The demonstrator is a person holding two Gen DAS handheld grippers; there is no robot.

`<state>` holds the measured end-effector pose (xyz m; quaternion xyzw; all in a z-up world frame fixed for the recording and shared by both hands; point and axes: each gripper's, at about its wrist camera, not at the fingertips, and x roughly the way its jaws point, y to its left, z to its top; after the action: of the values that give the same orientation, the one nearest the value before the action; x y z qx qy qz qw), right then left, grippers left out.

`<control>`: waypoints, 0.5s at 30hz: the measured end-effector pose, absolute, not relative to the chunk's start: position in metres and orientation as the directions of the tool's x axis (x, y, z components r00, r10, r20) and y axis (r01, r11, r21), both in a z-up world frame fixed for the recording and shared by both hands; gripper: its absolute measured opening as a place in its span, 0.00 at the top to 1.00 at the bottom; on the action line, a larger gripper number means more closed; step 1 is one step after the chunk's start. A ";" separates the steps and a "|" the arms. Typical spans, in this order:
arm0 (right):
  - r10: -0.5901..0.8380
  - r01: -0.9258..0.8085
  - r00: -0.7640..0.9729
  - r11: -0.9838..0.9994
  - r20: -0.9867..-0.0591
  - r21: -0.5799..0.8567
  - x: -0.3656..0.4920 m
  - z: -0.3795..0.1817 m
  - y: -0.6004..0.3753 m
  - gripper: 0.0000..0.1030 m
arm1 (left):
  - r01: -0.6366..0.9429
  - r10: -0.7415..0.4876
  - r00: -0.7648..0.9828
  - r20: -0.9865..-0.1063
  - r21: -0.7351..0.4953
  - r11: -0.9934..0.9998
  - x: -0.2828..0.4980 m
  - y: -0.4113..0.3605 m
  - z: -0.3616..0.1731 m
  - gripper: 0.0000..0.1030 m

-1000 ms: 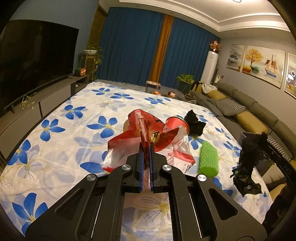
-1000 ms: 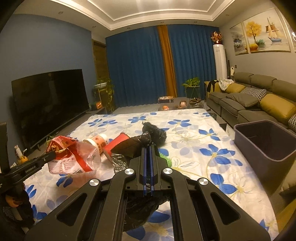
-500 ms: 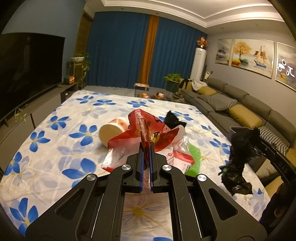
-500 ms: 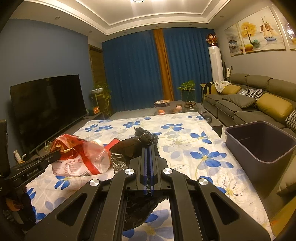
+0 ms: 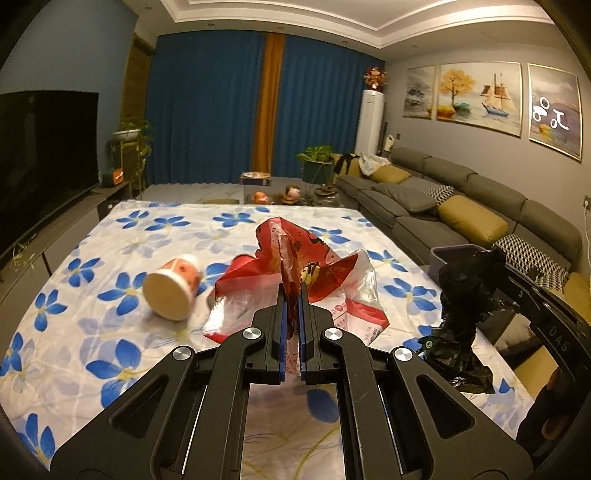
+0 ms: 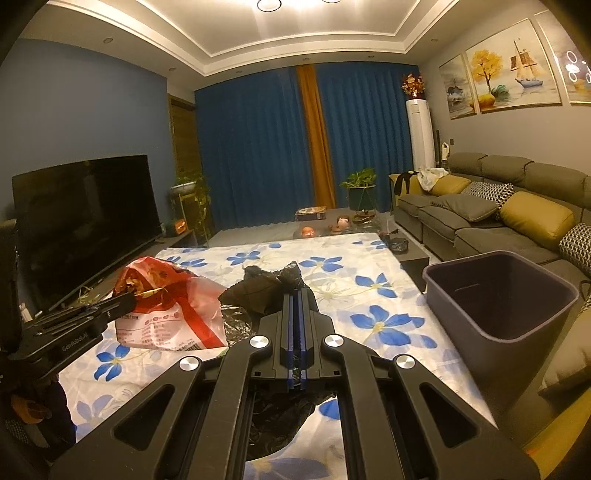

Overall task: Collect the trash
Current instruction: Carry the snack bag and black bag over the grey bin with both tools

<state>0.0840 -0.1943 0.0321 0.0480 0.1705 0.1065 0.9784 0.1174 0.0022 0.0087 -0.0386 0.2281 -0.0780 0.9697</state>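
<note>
Both tools rose: left tool (image 5: pixel 291 295) pinches red-and-clear crinkly plastic bag (image 5: pixel 332 280), right tool (image 6: pixel 295 306) pinches black film bag (image 6: pixel 266 288); either thin fold may slip before grey bin (image 6: pixel 498 295) at 3 o'clock.

Warm, dim indoor light falls from round ceiling lamps (image 6: pixel 269 4) that glare at the top edge. Fisheye bending curves walls and darkens the corners. The paper cup (image 5: pixel 170 291) is smeared by motion blur; far furniture looks soft.
</note>
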 end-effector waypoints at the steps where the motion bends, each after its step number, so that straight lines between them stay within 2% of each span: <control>1: 0.222 -0.189 0.920 0.973 -0.323 0.130 0.084 0.033 -0.197 0.97 | 0.139 -0.173 0.883 -0.436 -0.108 0.984 0.119 -0.002 0.010 0.96; 15: 0.152 -0.120 0.940 0.985 -0.305 0.121 0.090 0.044 -0.236 0.97 | 0.234 -0.246 0.869 -0.429 -0.081 0.969 0.142 -0.054 0.018 0.96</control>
<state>0.0905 -0.2355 0.0442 0.0505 0.1587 0.0691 0.9836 0.1417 -0.0538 0.0178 -0.0133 0.2237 -0.1241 0.9666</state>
